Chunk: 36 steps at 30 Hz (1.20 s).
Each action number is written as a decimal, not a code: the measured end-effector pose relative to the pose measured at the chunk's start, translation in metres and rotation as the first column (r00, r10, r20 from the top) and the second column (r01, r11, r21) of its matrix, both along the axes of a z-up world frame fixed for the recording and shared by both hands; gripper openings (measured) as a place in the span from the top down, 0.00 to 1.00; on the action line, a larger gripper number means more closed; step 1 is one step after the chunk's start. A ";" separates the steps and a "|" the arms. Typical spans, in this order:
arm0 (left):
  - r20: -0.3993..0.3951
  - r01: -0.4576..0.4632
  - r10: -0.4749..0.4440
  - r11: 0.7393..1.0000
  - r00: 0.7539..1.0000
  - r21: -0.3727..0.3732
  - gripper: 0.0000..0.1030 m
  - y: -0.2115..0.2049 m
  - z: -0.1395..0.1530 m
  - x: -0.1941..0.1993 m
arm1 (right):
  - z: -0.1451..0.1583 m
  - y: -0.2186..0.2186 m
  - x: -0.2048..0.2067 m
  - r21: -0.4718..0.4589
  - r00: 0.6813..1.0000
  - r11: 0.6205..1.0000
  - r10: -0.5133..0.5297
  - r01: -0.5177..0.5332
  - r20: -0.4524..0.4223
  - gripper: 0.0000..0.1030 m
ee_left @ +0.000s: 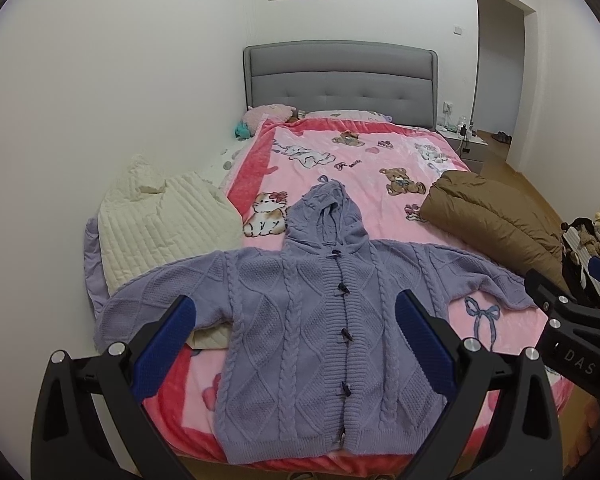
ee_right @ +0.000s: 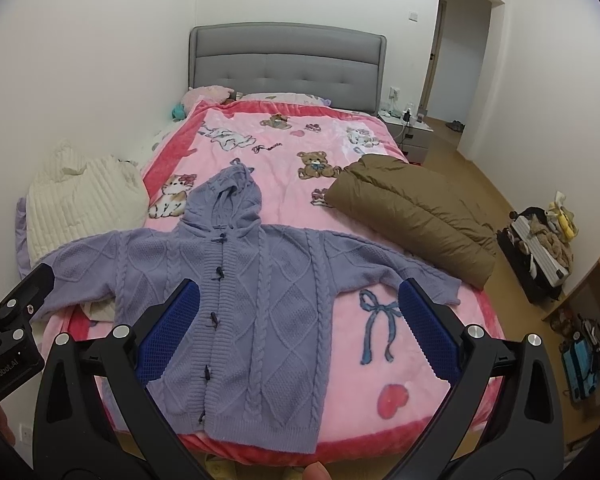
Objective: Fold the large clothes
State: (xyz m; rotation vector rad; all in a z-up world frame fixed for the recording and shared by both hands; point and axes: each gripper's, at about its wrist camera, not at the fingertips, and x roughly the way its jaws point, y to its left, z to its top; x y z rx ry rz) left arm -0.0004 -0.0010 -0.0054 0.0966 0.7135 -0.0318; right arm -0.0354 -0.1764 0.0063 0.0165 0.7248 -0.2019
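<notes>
Bed w/ blanket: cardigan, brown jkt, cream quilt.

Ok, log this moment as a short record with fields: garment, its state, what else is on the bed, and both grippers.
garment: purple hooded cardigan
state: spread flat, face up, toggles fastened, sleeves out, unfolded
surface: pink blanket
beside it: cream quilted coat at one side, brown padded coat at the other
left gripper: fingers open, holding nothing
right gripper: fingers open, holding nothing
</notes>
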 end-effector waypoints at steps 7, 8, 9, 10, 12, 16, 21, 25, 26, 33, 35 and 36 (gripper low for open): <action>-0.002 -0.001 0.001 1.000 1.000 0.000 0.05 0.000 -0.001 0.000 | -0.001 -0.001 -0.001 0.003 1.000 1.000 -0.002 0.002 -0.001 0.08; -0.004 -0.001 0.001 1.000 1.000 0.000 0.05 0.000 -0.001 0.000 | -0.001 -0.001 0.000 0.003 1.000 1.000 -0.002 0.002 -0.001 0.08; -0.007 -0.002 0.002 1.000 1.000 -0.001 0.05 0.000 -0.002 0.000 | -0.001 -0.001 0.000 0.005 1.000 1.000 0.000 0.000 -0.001 0.08; -0.013 -0.001 0.001 1.000 1.000 0.001 0.05 -0.001 -0.002 0.003 | -0.001 0.000 0.000 0.008 1.000 1.000 0.004 -0.004 -0.001 0.08; -0.029 -0.003 0.003 1.000 1.000 0.009 0.05 -0.003 -0.002 0.006 | -0.001 -0.002 0.001 0.020 1.000 1.000 0.023 -0.023 0.004 0.08; -0.050 0.004 -0.004 1.000 0.999 0.006 0.05 -0.009 -0.003 0.018 | -0.002 -0.017 0.012 0.083 0.996 0.993 0.086 -0.086 0.000 0.08; -0.061 0.031 -0.028 0.998 0.998 0.049 0.05 -0.028 -0.013 0.040 | -0.007 -0.040 0.033 0.117 0.992 0.986 0.123 -0.122 -0.004 0.08; -0.147 0.109 -0.111 0.994 0.983 -0.020 0.05 -0.039 -0.027 0.069 | -0.011 -0.053 0.064 0.122 0.981 0.974 0.193 -0.191 -0.004 0.08; -0.164 0.109 -0.112 0.994 0.980 -0.031 0.05 -0.040 -0.031 0.077 | -0.013 -0.055 0.071 0.128 0.978 0.970 0.211 -0.208 -0.009 0.08; -0.217 0.061 -0.067 0.998 0.974 -0.031 0.05 -0.023 -0.063 0.169 | -0.037 -0.067 0.151 0.243 0.968 0.945 0.241 -0.218 -0.070 0.25; -0.226 0.087 -0.092 0.996 0.970 -0.031 0.05 -0.017 -0.074 0.204 | -0.046 -0.065 0.175 0.252 0.968 0.946 0.234 -0.206 -0.088 0.25; -0.227 0.105 -0.109 0.994 0.968 -0.029 0.05 -0.013 -0.079 0.221 | -0.050 -0.063 0.184 0.251 0.968 0.946 0.232 -0.203 -0.092 0.26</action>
